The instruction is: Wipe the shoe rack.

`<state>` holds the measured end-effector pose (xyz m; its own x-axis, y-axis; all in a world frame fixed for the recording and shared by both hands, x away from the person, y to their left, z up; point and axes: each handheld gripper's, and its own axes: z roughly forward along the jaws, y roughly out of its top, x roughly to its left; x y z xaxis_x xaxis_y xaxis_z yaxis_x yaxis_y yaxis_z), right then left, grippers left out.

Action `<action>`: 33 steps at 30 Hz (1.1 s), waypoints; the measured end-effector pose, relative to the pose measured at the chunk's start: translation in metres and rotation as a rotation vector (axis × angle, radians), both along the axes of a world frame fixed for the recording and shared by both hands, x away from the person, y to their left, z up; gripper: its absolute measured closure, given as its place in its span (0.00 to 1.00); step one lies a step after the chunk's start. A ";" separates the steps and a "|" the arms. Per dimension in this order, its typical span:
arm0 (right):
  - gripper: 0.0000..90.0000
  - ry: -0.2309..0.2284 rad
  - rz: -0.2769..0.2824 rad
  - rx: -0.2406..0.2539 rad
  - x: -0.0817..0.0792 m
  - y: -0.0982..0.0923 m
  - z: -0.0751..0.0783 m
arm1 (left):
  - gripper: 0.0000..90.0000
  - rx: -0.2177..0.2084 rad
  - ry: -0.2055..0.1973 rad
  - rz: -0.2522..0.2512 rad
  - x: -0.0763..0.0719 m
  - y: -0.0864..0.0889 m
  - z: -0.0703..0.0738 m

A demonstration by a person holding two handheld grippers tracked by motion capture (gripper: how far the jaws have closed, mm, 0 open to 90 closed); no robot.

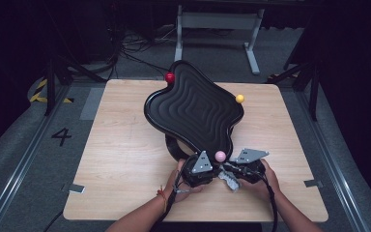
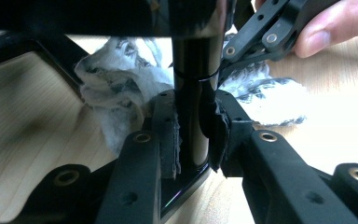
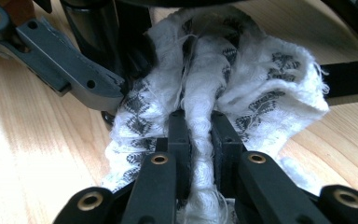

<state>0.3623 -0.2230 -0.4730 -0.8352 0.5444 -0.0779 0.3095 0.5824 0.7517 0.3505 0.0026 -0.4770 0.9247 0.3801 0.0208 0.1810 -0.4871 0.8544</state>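
A black glossy wavy board stands tilted on a black post over the wooden table. It carries a red ball, a yellow ball and a pink ball at its corners. My left gripper sits under the near corner, and in its own view my left gripper is shut on the black post. My right gripper is shut on a white cloth with grey pattern, bunched against the post. The cloth lies between both hands.
The board's black round base rests on the table under its left side. A white metal frame and cables stand on the floor beyond the table. A "4" marking is on the floor at the left.
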 end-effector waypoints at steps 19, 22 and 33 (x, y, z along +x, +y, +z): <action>0.91 -0.013 -0.013 -0.019 -0.001 -0.002 -0.004 | 0.62 0.125 0.053 0.129 -0.004 0.101 0.005; 0.90 -0.011 -0.013 -0.018 0.000 -0.002 -0.004 | 0.60 0.128 0.069 0.153 0.001 0.116 0.002; 0.90 -0.012 -0.009 -0.020 0.000 -0.002 -0.005 | 0.55 0.115 0.095 0.219 0.040 0.148 -0.001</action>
<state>0.3623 -0.2250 -0.4776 -0.8294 0.5497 -0.0993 0.3052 0.5948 0.7437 0.3905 0.1503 -0.4782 0.8205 0.5716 -0.0069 0.3693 -0.5208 0.7697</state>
